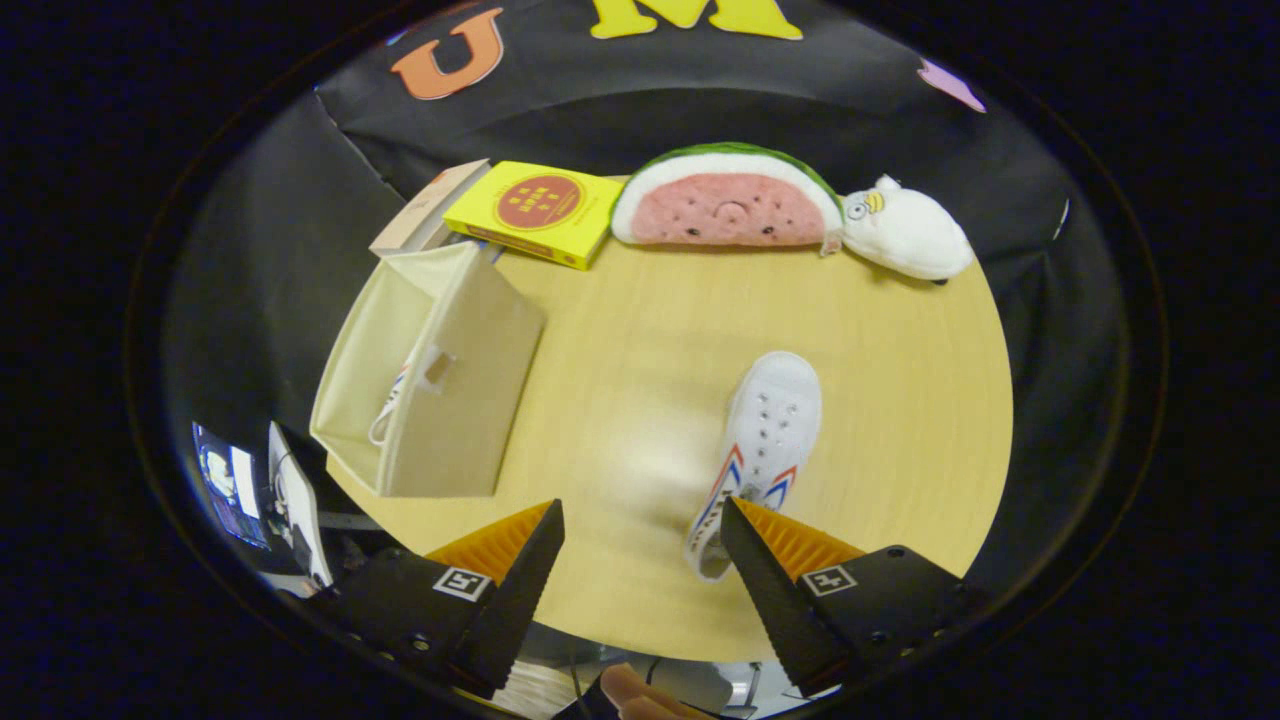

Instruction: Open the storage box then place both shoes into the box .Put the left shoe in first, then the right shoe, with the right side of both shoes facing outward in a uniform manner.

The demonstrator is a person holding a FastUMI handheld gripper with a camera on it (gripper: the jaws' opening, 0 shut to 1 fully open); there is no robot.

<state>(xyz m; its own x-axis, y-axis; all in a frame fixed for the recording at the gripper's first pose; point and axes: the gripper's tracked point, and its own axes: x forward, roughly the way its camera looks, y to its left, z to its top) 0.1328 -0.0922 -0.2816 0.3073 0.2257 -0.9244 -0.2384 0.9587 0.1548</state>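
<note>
Gripper view: the gripper [640, 520] hung with fingers apart, empty, above the remaining shoe [765, 440]; the storage box [470, 380] stood open, one shoe inside.

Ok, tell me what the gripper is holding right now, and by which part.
Nothing is held. The gripper is open above the table, and the white shoe lies just ahead, beside one of the fingers.

- The claw [640, 530] hangs wide apart over the counter [900, 350], gripping nothing.
- White shoe [762, 440] touches its right finger.
- Storage box [440, 380], centre left, holds another shoe [390, 405].
</note>
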